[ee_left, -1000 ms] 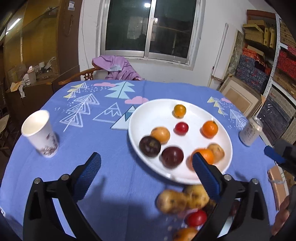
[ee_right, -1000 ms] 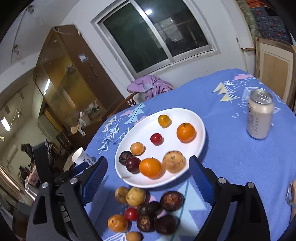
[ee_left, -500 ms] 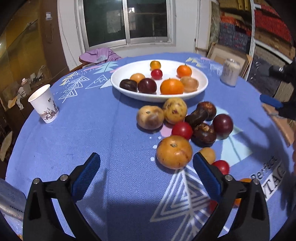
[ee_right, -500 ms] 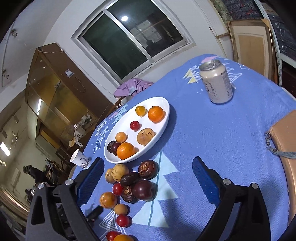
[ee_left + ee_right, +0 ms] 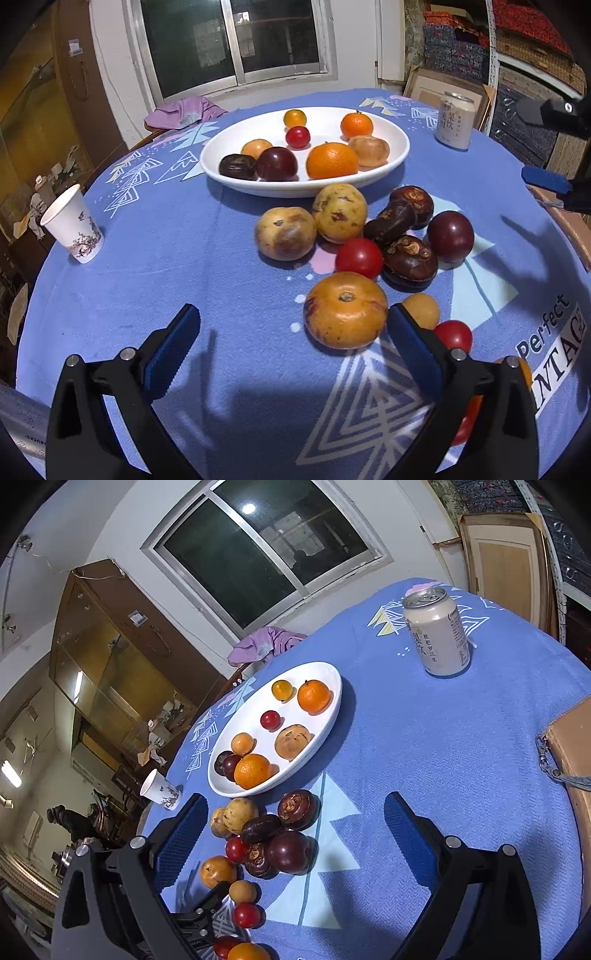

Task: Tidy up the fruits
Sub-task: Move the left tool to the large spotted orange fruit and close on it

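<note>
- Writing: the cloth (image 5: 155, 280) reads "Perfect" with a partial "NTAGE" below, at the counter's right edge; the can (image 5: 455, 122) carries Chinese characters, too small to read.
- Left gripper (image 5: 291, 350): jaws wide, holding nothing, low over the cloth; its right pad stands just beside an orange fruit (image 5: 345, 310).
- Right gripper (image 5: 291, 834): jaws wide, holding nothing, above the loose fruit pile (image 5: 273, 834).
- Plate (image 5: 395, 155): holds eight fruits, just behind the pile.
- Open room: bare cloth lies left of the pile toward the cup (image 5: 74, 225), and between plate and can.
</note>
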Available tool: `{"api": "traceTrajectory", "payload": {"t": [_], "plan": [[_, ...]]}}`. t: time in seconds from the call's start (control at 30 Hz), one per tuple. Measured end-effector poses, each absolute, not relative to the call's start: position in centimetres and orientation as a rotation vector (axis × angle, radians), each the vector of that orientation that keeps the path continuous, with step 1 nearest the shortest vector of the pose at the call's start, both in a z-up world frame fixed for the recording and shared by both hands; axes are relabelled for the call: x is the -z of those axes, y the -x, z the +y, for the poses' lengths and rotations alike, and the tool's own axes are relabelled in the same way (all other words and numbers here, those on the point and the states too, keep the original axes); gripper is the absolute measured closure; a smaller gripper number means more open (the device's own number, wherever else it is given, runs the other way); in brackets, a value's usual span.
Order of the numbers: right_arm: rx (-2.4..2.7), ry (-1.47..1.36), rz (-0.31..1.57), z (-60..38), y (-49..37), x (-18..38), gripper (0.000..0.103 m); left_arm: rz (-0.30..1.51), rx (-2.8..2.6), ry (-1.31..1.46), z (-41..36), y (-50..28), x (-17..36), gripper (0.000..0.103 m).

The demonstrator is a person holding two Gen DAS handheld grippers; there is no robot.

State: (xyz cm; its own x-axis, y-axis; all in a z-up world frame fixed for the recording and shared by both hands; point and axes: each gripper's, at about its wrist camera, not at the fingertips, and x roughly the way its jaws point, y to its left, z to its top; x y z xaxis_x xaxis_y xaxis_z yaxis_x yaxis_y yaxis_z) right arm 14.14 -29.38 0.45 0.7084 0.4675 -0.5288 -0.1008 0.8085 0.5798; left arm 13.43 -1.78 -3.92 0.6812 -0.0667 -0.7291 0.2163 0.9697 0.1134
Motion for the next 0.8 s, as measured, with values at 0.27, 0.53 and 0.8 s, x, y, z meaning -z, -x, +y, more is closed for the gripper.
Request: {"api": "traceTrajectory", "payload": {"t": [0.27,0.53,0.8], "plan": [[-0.345,-0.544,0.714,-29.2,-14.0,-0.7,0.006,0.82,0.272,-0.097,-1.1,-13.5,3.6,0.004],[-0.334,-0.526,0.713,-29.0,-14.0,-0.7,0.006,0.804,0.305,-0.162,-3.2,-13.4,3.9,0.005],[-0.333,-0.524,0.712,-29.0,-13.9,-0.7,0.006,0.806,0.313,-0.133,-2.3,-13.1,3.6,0.028]]}}
